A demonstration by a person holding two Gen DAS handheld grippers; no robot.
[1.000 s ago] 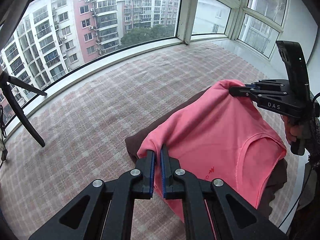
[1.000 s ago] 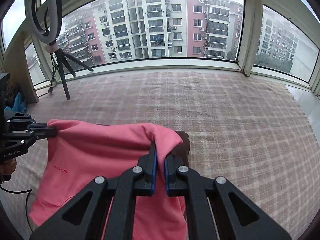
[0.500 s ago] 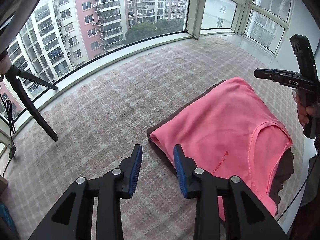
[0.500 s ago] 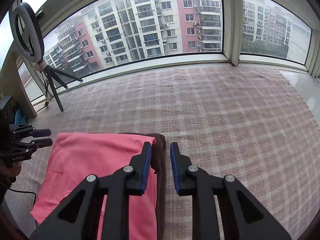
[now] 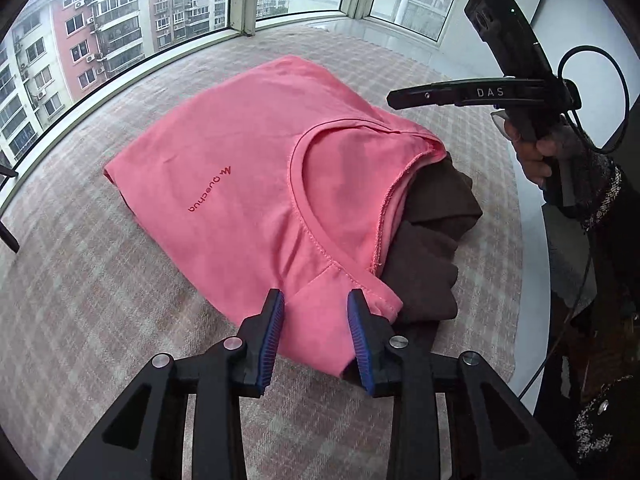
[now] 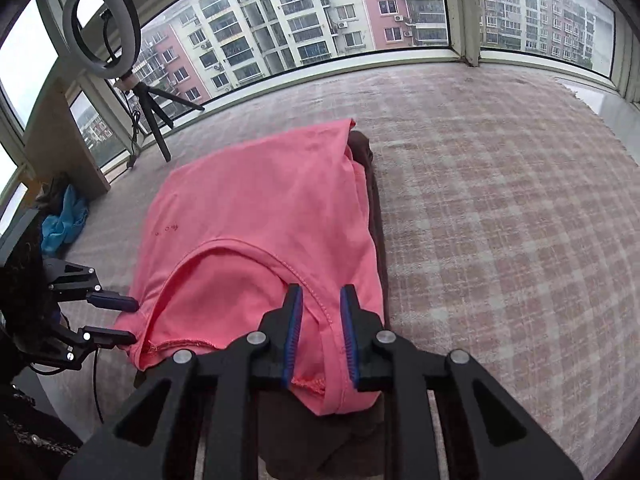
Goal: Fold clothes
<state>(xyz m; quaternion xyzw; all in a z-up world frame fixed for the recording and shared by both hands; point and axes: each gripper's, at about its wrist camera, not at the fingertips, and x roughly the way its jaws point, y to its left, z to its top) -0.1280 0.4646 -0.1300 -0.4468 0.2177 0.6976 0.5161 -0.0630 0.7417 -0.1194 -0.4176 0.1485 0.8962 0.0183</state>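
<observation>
A folded pink T-shirt [image 5: 248, 168] with a small red logo lies flat on a brown garment [image 5: 432, 220], neckline toward me. My left gripper [image 5: 316, 300] stands open, its blue-padded fingers straddling the shirt's near shoulder corner. In the right wrist view the same pink T-shirt [image 6: 256, 216] covers the brown garment [image 6: 374, 208]. My right gripper [image 6: 320, 296] is open over the collar seam at the other shoulder. Each gripper shows in the other's view: the right gripper [image 5: 394, 100] above the shirt's far shoulder, the left gripper [image 6: 130, 320] at the shirt's left corner.
A pink-and-white checked cloth [image 6: 500, 200] covers the wide surface under curved windows. A ring light on a tripod [image 6: 132, 64] stands at the back left, with a blue cloth [image 6: 64, 220] near it. A hand [image 5: 532, 156] in a tweed sleeve holds the right gripper.
Both grippers let go of the pink shirt, which dropped flat onto the brown garment. Both then moved back toward the neckline end and now stand open over the shoulder corners.
</observation>
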